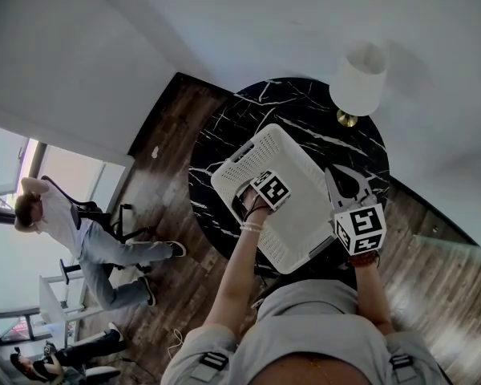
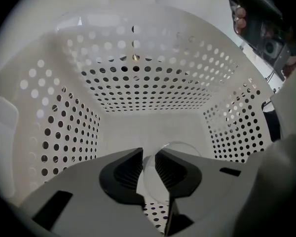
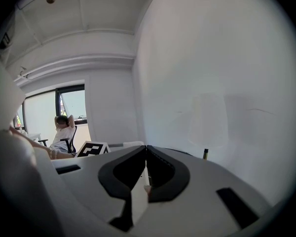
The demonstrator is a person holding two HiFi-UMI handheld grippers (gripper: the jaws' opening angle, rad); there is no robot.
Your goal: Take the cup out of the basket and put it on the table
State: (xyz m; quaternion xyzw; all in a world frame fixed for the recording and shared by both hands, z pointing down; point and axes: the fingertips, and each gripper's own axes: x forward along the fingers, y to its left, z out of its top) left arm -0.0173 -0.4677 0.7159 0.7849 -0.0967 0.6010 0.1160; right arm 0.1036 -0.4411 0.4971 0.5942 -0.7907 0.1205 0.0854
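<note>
A white perforated basket [image 1: 293,163] stands on the round black marble table [image 1: 305,111]. My left gripper [image 2: 149,168] reaches down inside it; its marker cube [image 1: 270,189] shows in the head view. A clear cup [image 2: 180,149] lies on the basket floor [image 2: 138,127], and the left jaws stand narrow, shut on its thin wall. My right gripper [image 1: 337,176] is at the basket's right edge. Its jaws meet at the tips [image 3: 146,149] with a thin white strip of the basket's rim [image 3: 138,201] between them.
A lamp with a white shade [image 1: 358,83] stands at the table's far side, close to the white wall. A person sits in an office chair [image 1: 80,231] on the wood floor to the left, near windows. The basket fills much of the table.
</note>
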